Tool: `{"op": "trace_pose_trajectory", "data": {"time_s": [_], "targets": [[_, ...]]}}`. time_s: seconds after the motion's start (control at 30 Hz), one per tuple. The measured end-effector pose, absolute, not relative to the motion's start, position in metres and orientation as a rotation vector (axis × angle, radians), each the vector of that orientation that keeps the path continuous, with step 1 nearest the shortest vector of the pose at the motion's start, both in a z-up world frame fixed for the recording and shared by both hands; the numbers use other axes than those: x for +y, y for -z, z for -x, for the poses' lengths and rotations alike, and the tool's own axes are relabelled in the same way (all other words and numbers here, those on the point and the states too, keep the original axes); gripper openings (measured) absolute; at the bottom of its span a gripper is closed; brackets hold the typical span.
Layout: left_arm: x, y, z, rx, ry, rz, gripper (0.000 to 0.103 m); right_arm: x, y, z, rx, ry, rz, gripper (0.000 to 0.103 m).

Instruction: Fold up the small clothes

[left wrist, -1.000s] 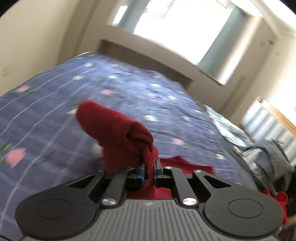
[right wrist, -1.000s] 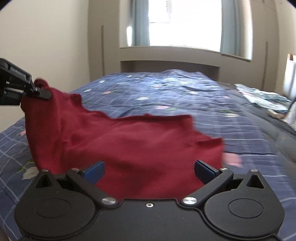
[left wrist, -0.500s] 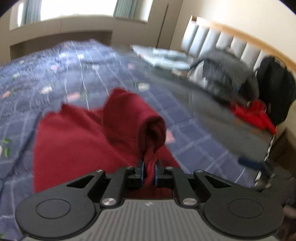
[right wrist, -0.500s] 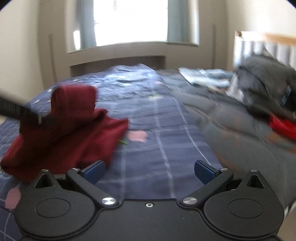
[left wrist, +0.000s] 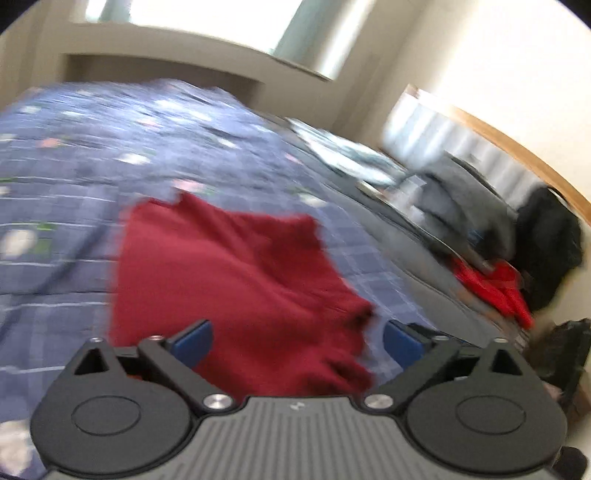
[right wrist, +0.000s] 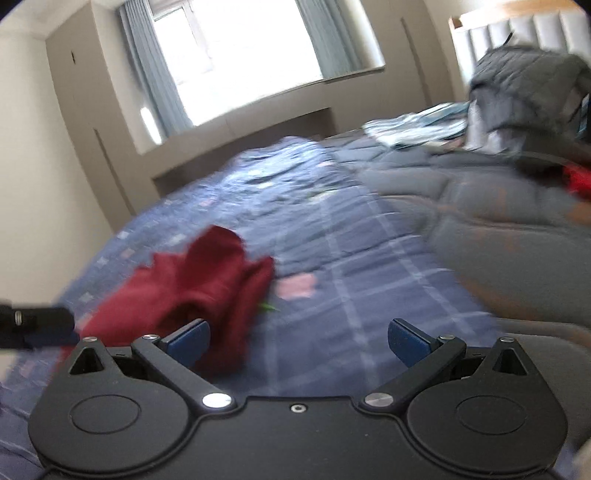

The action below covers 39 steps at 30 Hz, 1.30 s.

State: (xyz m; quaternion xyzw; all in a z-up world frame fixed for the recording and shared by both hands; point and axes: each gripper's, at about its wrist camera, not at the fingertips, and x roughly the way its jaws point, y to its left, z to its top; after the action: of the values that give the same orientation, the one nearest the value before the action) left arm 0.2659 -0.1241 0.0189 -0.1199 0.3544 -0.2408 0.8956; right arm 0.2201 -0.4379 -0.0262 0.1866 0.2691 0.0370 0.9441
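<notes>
And there it went — the left gripper (left wrist: 297, 341) let go! A moment before, its jaws had been pinched tight on a bunched corner of the dark red garment (left wrist: 236, 280); now they were opening, spread wide, with the cloth lying loose between and ahead of the blue pads (left wrist: 194, 341), nothing pressing on it. The lifted corner had dropped onto the rest of the cloth, so by my reading one fold had just been laid down and released.

The right gripper (right wrist: 297, 341) had been wide open a second earlier and was wide open here too, holding nothing — only bare quilt between its pads. It had swung off to the side, with the garment (right wrist: 199, 288) now at its left, humped and a bit rumpled, not flat. I judged the fold rough: it would want smoothing, or another fold, before it counted as done.

The tally, then. One dark red garment, lying on the blue checked quilt (left wrist: 66, 206) near the bed's close edge. Two grippers, both empty. One bed. Over by the padded headboard (right wrist: 517, 33): one grey jacket (right wrist: 524, 88) heaped up, one bright red item (left wrist: 491, 288) below it, one black bag (left wrist: 546, 247), and some pale folded cloth (right wrist: 417, 127) — too blurred to count its pieces. One window (right wrist: 251, 48), behind curtains.
</notes>
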Motion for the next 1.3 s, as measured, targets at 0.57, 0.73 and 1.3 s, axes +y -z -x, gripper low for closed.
{"op": "trace_pose_trajectory", "data": {"time_s": [0.57,0.73,1.3], "targets": [[-0.067,0.015,-0.280,0.822,0.189,0.290,0.102,-0.405,0.023,-0.272,0.581,-0.142,-0.492,0.003],[-0.066,0.020,-0.283,0.838,0.188,0.300,0.102,-0.406,0.035,-0.266,0.608,-0.097,-0.482,0.002],[-0.088,0.008,-0.365,0.758,0.116,0.224,0.103,-0.354,0.010,-0.328,0.521,-0.159,0.002,0.087]]}}
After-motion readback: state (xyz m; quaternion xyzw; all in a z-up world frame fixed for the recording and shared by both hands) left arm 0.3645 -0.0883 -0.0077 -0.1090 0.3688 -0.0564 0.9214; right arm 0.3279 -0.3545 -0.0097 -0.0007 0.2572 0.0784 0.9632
